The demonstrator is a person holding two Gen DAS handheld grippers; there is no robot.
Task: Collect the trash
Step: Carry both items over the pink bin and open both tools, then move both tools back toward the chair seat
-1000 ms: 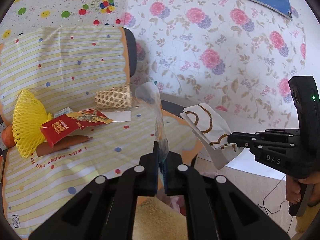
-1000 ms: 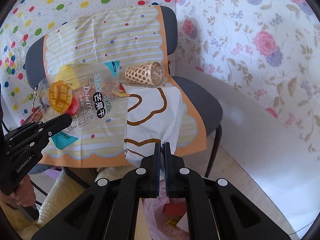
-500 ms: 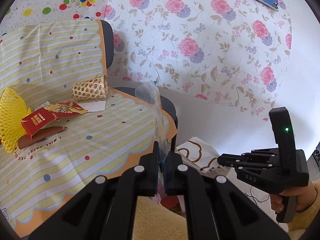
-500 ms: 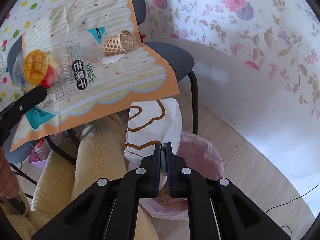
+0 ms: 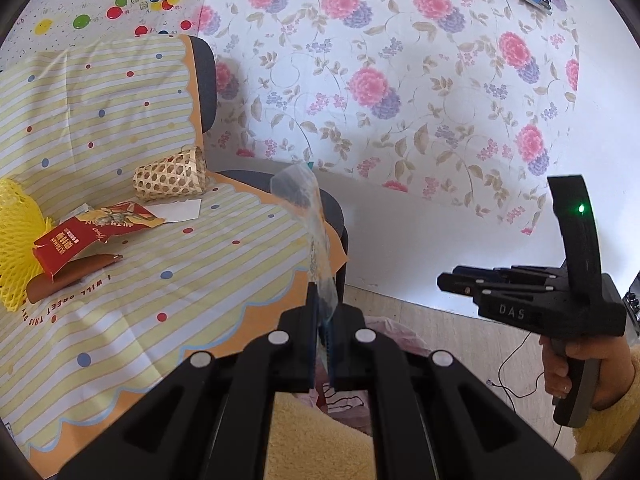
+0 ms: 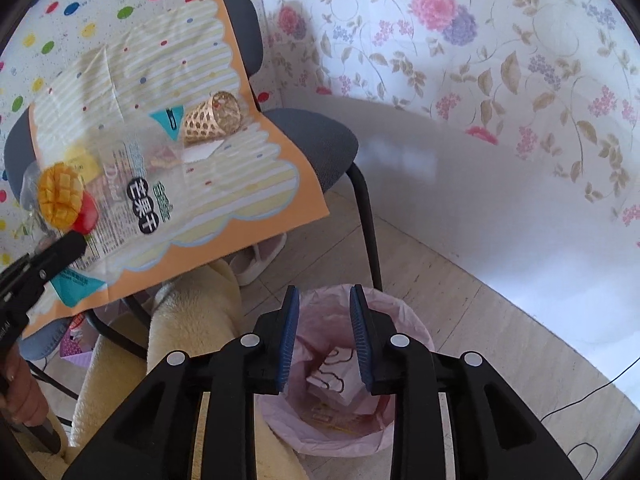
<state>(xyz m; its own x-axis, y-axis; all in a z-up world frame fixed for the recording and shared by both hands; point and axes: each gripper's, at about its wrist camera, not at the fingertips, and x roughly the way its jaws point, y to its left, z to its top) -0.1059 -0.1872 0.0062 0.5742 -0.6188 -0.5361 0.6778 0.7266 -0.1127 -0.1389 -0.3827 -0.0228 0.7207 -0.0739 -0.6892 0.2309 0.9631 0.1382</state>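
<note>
Now the right gripper is hanging over the bin, its jaws having just been opening with nothing between them; the white wrapper is lying inside. The left gripper is pinching the clear mango bag beside the chair.

The yellow foam net left of the wicker basket is cut off by the picture's edge. Behind the clear dried-mango bag, the print beneath blurs and cannot be read. The pink-lined trash bin is partly hidden by the right hand-held gripper; its smaller contents cannot be told.
</note>
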